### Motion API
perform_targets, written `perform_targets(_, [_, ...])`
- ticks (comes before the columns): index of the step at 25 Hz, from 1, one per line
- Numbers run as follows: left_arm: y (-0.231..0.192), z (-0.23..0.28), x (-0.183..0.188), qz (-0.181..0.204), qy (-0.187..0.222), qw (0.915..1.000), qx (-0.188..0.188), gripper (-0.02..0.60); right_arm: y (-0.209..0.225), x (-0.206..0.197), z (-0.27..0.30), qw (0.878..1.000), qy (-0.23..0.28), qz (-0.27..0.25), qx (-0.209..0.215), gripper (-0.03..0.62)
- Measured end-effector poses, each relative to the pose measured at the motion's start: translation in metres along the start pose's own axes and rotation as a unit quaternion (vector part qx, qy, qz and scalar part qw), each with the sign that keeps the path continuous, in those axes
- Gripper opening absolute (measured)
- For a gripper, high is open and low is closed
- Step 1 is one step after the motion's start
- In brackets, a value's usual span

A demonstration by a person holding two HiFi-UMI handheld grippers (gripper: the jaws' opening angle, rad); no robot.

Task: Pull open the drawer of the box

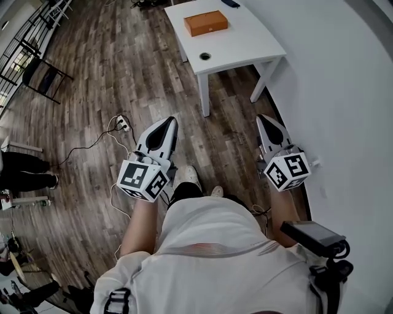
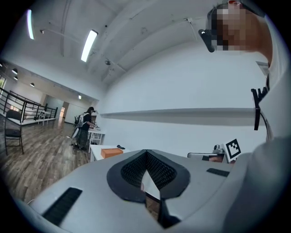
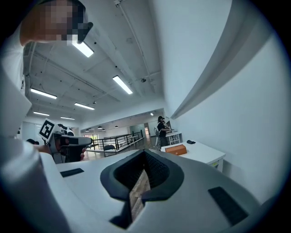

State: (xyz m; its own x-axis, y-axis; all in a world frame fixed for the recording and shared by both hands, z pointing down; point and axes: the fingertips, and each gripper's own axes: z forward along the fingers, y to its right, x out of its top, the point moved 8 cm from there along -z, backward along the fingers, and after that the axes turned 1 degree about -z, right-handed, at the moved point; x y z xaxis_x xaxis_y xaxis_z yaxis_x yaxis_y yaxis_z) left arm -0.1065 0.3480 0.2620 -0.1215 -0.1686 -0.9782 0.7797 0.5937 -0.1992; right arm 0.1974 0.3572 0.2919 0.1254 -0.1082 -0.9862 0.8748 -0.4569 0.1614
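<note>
An orange box (image 1: pixel 206 23) lies on a white table (image 1: pixel 245 43) far ahead of me, by the wall; I cannot make out its drawer from here. The box also shows small in the left gripper view (image 2: pixel 111 153) and in the right gripper view (image 3: pixel 176 149). My left gripper (image 1: pixel 169 122) and right gripper (image 1: pixel 263 118) are held close to the body over the wood floor, well short of the table. Both point forward. Each has its jaws shut with nothing between them. From its own camera, each gripper's tips meet: left gripper (image 2: pixel 146 152), right gripper (image 3: pixel 144 153).
A round hole (image 1: pixel 205 56) sits near the table's front edge, a dark object (image 1: pixel 230 3) at its far end. A power strip with cables (image 1: pixel 123 124) lies on the floor at left. A chair (image 1: pixel 43 76) stands far left. The white wall (image 1: pixel 344 92) runs along the right.
</note>
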Motion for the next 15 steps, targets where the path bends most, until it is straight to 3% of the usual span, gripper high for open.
perform_targets(4, [-0.025, 0.028, -0.010, -0.005, -0.002, 1.0000, 0.005, 0.009, 0.018, -0.010, 0.028, 1.000, -0.006, -0.005, 0.004, 0.003])
perform_targets(10, [-0.054, 0.064, 0.000, -0.018, 0.012, 0.9997, -0.010, 0.009, 0.031, 0.010, 0.060, 1.000, -0.004, -0.028, -0.004, 0.003])
perform_targets(15, [-0.098, 0.127, -0.001, -0.026, 0.007, 0.9994, -0.020, 0.009, 0.069, 0.013, 0.125, 0.999, -0.007, -0.031, -0.010, 0.003])
